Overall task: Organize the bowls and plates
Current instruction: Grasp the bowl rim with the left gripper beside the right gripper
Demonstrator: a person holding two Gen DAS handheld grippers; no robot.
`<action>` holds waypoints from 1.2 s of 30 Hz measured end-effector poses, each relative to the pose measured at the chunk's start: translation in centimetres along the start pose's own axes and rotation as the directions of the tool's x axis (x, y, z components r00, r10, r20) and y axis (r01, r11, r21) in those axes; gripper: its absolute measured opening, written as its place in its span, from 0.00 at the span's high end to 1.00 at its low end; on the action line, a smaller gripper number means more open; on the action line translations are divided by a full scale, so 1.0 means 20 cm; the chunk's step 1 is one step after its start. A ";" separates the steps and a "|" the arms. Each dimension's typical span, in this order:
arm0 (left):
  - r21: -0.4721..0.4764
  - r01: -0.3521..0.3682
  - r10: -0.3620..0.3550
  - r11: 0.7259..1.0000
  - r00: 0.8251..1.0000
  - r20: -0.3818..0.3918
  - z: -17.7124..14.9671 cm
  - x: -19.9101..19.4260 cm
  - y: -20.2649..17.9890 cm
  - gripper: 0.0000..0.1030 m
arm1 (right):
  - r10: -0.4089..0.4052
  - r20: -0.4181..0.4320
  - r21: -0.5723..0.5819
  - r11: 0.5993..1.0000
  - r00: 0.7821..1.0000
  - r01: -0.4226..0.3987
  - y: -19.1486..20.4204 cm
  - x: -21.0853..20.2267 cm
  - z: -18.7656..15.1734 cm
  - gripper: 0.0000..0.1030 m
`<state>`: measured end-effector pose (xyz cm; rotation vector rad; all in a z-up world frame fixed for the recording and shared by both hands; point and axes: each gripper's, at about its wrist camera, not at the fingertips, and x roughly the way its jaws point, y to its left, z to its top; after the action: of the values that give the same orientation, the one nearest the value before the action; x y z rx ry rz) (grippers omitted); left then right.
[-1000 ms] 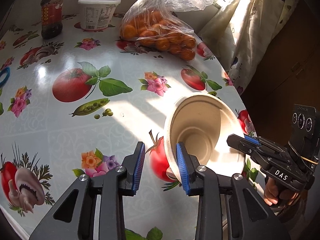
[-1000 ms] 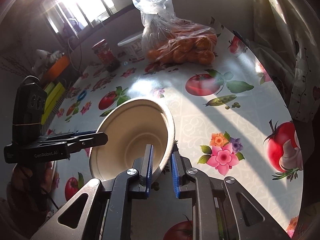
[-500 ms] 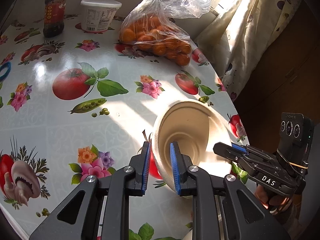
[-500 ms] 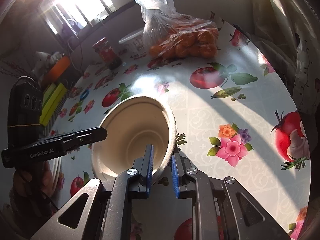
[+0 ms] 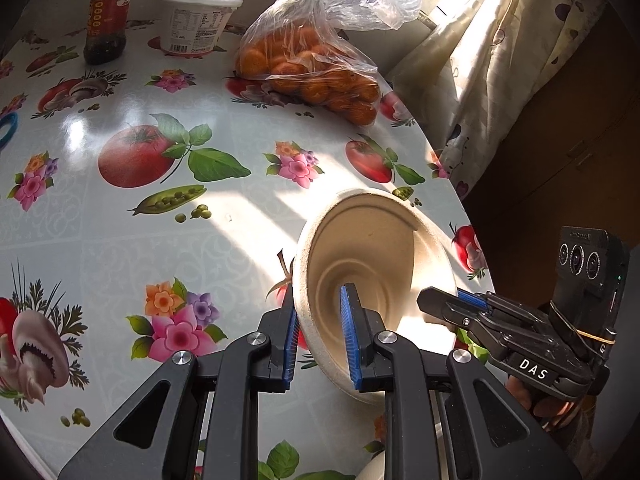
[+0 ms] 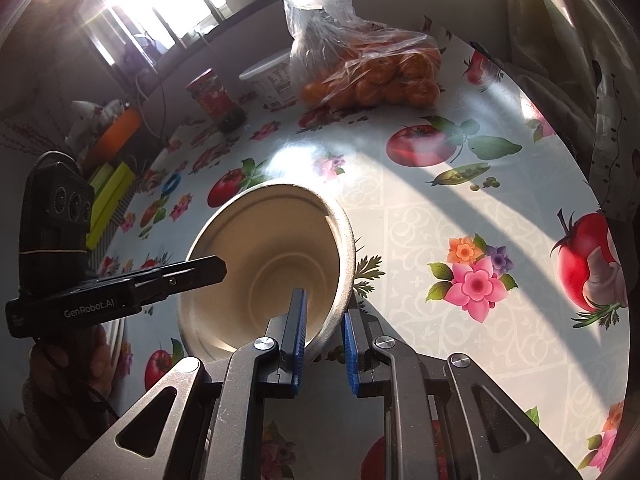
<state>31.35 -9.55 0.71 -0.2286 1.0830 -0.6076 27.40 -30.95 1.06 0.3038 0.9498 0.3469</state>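
Note:
A beige paper bowl [image 5: 372, 264] is held tilted above the flowered tablecloth [image 5: 160, 220]. My left gripper [image 5: 318, 320] is shut on its near-left rim, one pad inside and one outside. My right gripper [image 6: 324, 322] is shut on the opposite rim of the same bowl [image 6: 272, 264]. Each gripper shows in the other's view, the right one [image 5: 472, 304] at the bowl's right and the left one [image 6: 208, 270] at the bowl's left. A white plate edge [image 5: 372, 470] peeks out below the left gripper.
A bag of oranges [image 5: 316, 68], a white tub [image 5: 200, 20] and a dark jar [image 5: 108, 12] stand at the table's far side. A curtain [image 5: 500, 60] hangs past the right table edge. A blue ring [image 5: 8, 128] lies at far left.
My left gripper has closed on the bowl's rim; a second ago it was open beside it. The right gripper has kept its hold and the bowl has shifted a little.

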 end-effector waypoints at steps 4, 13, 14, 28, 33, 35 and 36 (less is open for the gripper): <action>-0.004 0.007 -0.007 1.000 1.000 0.008 0.00 -0.03 0.00 0.80 | 0.001 0.006 -0.003 1.000 1.000 -0.001 0.02 -0.02 0.00 0.84; 0.004 0.005 -0.005 1.000 1.000 0.028 -0.04 -0.11 -0.03 0.80 | 0.006 0.021 -0.018 1.000 1.000 -0.006 0.07 -0.09 -0.01 0.84; 0.005 0.003 -0.003 1.000 1.000 0.029 -0.04 -0.11 -0.03 0.80 | 0.007 0.024 -0.018 1.000 1.000 -0.006 0.07 -0.10 -0.02 0.84; 0.022 0.004 -0.005 1.000 0.997 0.079 -0.15 -0.29 -0.11 0.80 | 0.030 0.070 -0.052 0.998 0.997 -0.026 0.19 -0.28 -0.09 0.83; 0.015 0.012 -0.013 1.000 0.995 0.097 -0.20 -0.35 -0.12 0.80 | 0.034 0.078 -0.065 0.997 0.996 -0.029 0.23 -0.34 -0.13 0.83; 0.017 0.008 -0.009 1.000 0.995 0.101 -0.23 -0.37 -0.13 0.80 | 0.039 0.082 -0.066 0.997 0.996 -0.034 0.25 -0.36 -0.15 0.83; 0.017 0.007 -0.009 1.000 0.995 0.100 -0.24 -0.38 -0.14 0.80 | 0.040 0.083 -0.066 0.997 0.996 -0.035 0.25 -0.37 -0.16 0.83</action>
<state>23.76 -6.92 5.46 -0.2464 0.9803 -0.6060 20.11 -29.15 6.76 0.2753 0.8492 0.3957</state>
